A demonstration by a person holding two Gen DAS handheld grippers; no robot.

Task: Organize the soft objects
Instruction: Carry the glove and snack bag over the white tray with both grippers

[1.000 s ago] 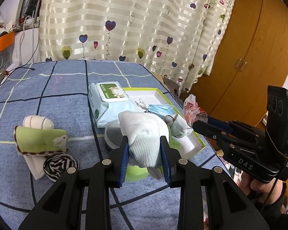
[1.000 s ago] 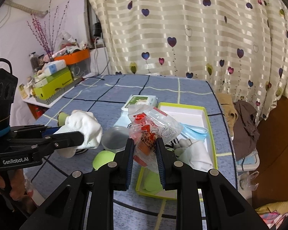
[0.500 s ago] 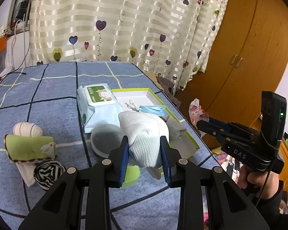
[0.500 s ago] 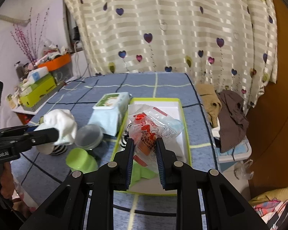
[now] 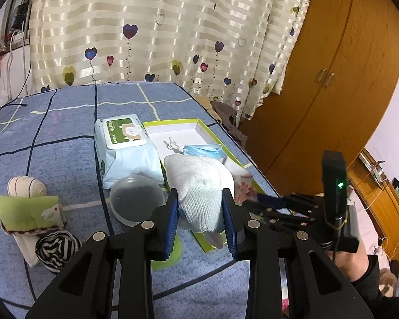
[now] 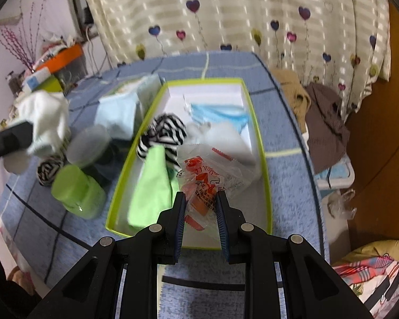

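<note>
Starting at the left of the blue worktop [image 5: 66,143], a rolled beige cloth [image 5: 26,186], a green towel [image 5: 29,212] and a striped sock [image 5: 55,247] lie close together, not yet sorted. Next comes a wipes pack [image 5: 125,148] with a clear lid [image 5: 137,199] just in front of it.

The left tool [image 5: 200,212] is clamped about half open on a white sock [image 5: 199,183], held up in the air above the near corner of the tray [image 5: 173,123]. The sock bulges well past the pads, so I judge the grip sound, though a loose toe hangs below and could catch the tray rim on the way in.

Further right, the right tool [image 6: 199,207] is nearly closed on a crinkly snack packet [image 6: 210,172], low over the near end of the tray [image 6: 263,159]. Already lying in the tray are another striped sock [image 6: 165,135], a green cloth [image 6: 151,186], a white sock [image 6: 226,138] and a blue mask [image 6: 220,114].

The packet is my worry. It is held only by its lower edge, and slick film can slide out early or, once let go, spring up and rest on the pile, not on the tray floor. With both tools heading for the same crowded end, they could bump each other. A green cup [image 6: 77,194] stands just beside the tray and might get knocked.
</note>
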